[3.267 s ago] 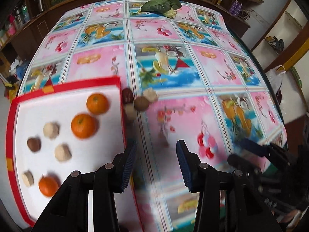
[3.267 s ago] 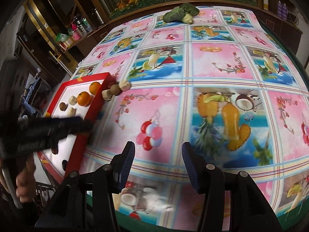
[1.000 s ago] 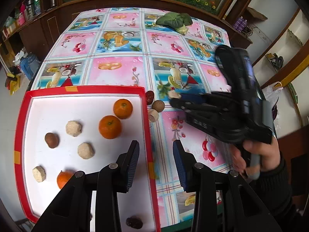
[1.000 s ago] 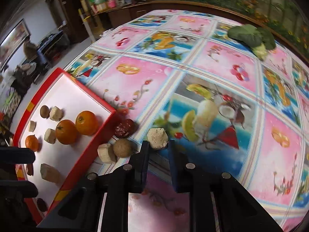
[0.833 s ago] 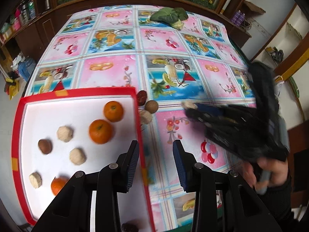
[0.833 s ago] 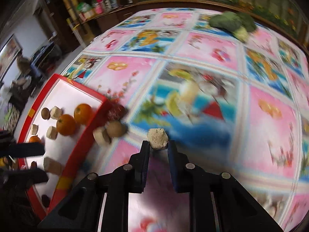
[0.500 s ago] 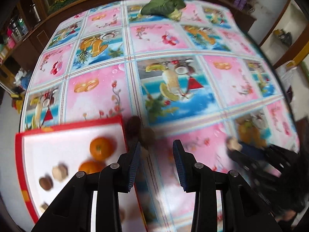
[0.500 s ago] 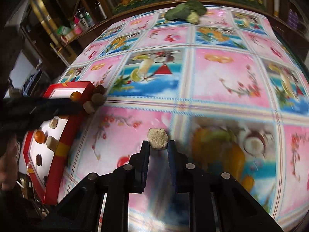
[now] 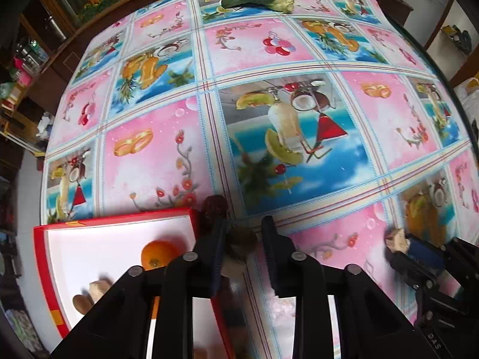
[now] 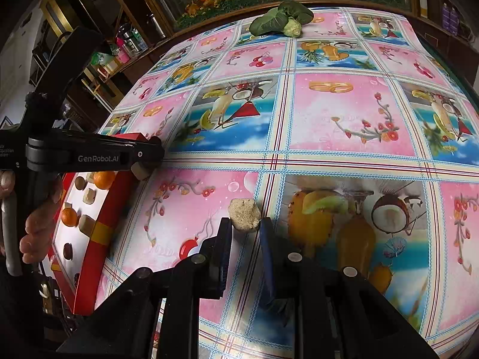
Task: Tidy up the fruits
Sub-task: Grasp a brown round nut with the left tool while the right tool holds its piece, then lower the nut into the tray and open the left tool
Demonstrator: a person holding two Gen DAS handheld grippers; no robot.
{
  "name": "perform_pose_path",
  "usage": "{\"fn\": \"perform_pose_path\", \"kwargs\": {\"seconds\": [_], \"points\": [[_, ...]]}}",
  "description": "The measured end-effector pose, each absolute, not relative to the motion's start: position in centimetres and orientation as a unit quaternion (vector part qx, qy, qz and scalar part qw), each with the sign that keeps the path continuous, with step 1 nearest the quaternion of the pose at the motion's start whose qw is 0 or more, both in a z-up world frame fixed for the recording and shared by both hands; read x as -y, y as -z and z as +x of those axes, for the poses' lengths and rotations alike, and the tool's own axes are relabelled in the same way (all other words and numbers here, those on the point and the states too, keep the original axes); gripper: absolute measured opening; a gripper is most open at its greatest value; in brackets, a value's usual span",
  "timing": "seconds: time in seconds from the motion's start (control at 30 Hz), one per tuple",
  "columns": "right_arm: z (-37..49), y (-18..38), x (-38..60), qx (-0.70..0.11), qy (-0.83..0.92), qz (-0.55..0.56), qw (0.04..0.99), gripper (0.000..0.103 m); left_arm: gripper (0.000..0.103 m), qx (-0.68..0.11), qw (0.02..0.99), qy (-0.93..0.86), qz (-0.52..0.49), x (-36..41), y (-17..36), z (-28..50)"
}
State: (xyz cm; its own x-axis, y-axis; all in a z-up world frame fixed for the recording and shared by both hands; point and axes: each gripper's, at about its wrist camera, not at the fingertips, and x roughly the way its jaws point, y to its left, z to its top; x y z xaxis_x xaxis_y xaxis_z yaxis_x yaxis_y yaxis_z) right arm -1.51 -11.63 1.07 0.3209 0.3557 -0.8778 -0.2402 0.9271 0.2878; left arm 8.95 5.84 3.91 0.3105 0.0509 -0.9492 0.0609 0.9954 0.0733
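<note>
Meanwhile the right gripper (image 10: 245, 229) is clamping a pale rough fruit chunk (image 10: 244, 214) between its fingers, hanging well to the right of the red tray (image 10: 98, 233). Just beside that tray's right rim, the left gripper (image 9: 243, 240) is pinching a brown round fruit (image 9: 241, 243), its fingers having just been closing. Oranges (image 9: 158, 254) are lying inside the tray on the bench (image 9: 299, 59).

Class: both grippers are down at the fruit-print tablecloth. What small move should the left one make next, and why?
Probably lift: the left gripper has just closed around the brown fruit beside the red tray, while the right gripper already holds a beige piece.
</note>
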Motion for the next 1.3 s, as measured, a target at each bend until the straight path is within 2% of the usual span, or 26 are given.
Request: {"fn": "perform_pose_path", "kwargs": {"seconds": [0.17,0.4,0.57,0.63,0.87,1.07,1.3], "points": [[-1.6,-1.1,11.5,-0.555,-0.176,0.049,0.812,0.020,0.021,-0.590,0.806,0.000,0.048,-5.8,-4.0,8.6],[-1.8,-1.2,11.4,-0.557,-0.170,0.043,0.812,0.020,0.028,-0.595,0.803,0.000,0.044,-6.1,-4.2,8.5],[-1.8,-1.2,11.3,-0.556,-0.171,0.044,0.812,0.020,0.028,-0.599,0.799,0.002,0.049,-5.8,-3.8,8.5],[-1.8,-1.2,11.4,-0.556,-0.171,0.046,0.812,0.020,0.023,-0.602,0.797,0.002,0.052,-5.7,-3.6,8.6],[-2.0,-1.3,11.6,-0.560,-0.165,0.043,0.811,0.019,0.022,-0.595,0.802,0.003,0.050,-5.6,-3.8,8.1],[-2.5,-2.5,11.8,-0.553,-0.152,0.028,0.819,0.019,0.022,-0.621,0.773,0.119,-0.054,-6.6,-7.5,4.2],[-4.3,-6.1,8.9,-0.527,-0.185,0.010,0.830,0.019,0.022,-0.547,0.823,0.121,-0.093,-11.9,-14.6,-3.2]]}}
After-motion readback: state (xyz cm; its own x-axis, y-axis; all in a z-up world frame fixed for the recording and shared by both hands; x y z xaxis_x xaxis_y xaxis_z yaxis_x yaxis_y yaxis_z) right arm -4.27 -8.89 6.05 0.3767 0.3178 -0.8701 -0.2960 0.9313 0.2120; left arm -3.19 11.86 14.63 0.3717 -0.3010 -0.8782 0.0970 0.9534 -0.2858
